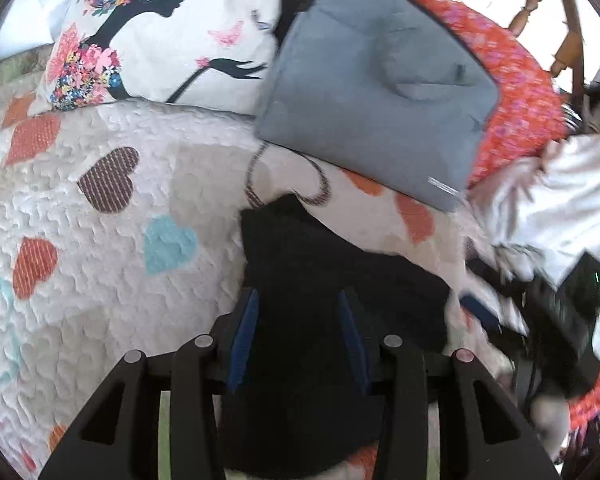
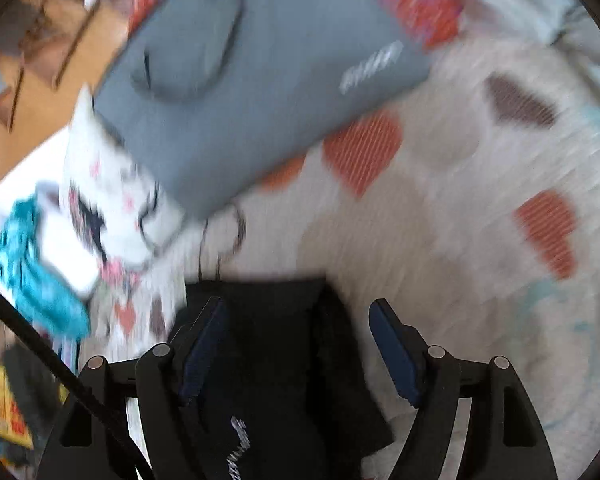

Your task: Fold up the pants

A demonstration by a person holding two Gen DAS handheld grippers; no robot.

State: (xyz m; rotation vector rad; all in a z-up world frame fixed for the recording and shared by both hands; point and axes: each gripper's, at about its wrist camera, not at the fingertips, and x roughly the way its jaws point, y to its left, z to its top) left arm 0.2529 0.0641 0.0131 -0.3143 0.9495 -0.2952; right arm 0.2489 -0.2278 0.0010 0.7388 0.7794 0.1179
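Note:
The black pants (image 1: 312,280) lie bunched on a white quilt with coloured hearts (image 1: 100,240). In the left wrist view my left gripper (image 1: 298,300) stands with its blue-padded fingers (image 1: 246,320) either side of the dark cloth, jaws apart. In the right wrist view, which is blurred by motion, my right gripper (image 2: 296,312) is open wide over the pants (image 2: 276,360); white lettering shows on the cloth near the bottom. The right gripper and hand also show in the left wrist view (image 1: 560,320).
A grey laptop sleeve (image 1: 380,92) lies just beyond the pants, also in the right wrist view (image 2: 240,92). A printed white pillow (image 1: 160,32), a red floral cloth (image 1: 520,92) and teal cloth (image 2: 32,272) surround it. Wooden chairs (image 1: 560,20) stand behind.

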